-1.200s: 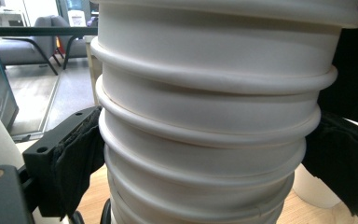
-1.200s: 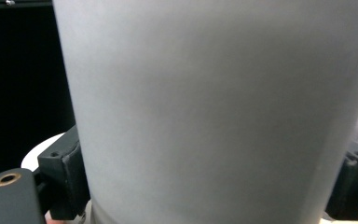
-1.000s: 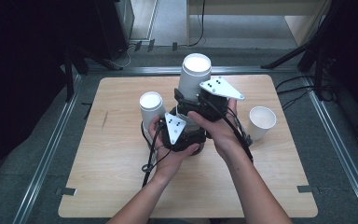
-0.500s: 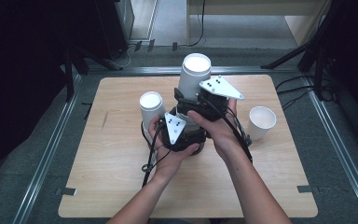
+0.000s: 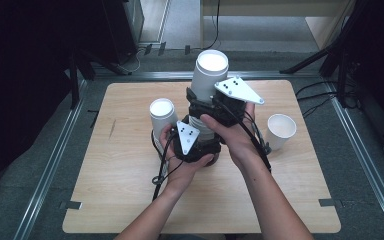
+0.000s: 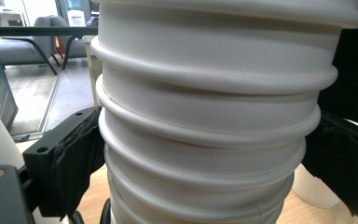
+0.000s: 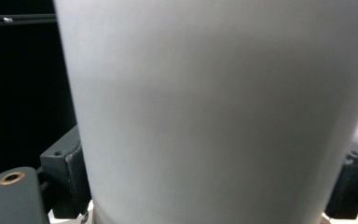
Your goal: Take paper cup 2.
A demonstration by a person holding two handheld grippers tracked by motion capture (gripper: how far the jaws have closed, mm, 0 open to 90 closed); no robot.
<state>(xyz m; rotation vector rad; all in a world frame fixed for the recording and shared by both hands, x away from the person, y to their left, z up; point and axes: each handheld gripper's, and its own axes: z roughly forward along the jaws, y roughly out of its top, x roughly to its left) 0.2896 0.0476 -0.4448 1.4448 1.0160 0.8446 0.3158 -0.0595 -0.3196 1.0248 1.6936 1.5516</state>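
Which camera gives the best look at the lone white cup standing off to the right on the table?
The high view: the single cup stands whole and upright, apart from the hands. In the left gripper view a white curve at the lower right may be its side. The right gripper view faces the cup stack.

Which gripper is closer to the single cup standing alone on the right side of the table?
Right. The right gripper grips the tall cup stack and is nearest the lone cup; the left gripper, lower on that stack, is farther left.
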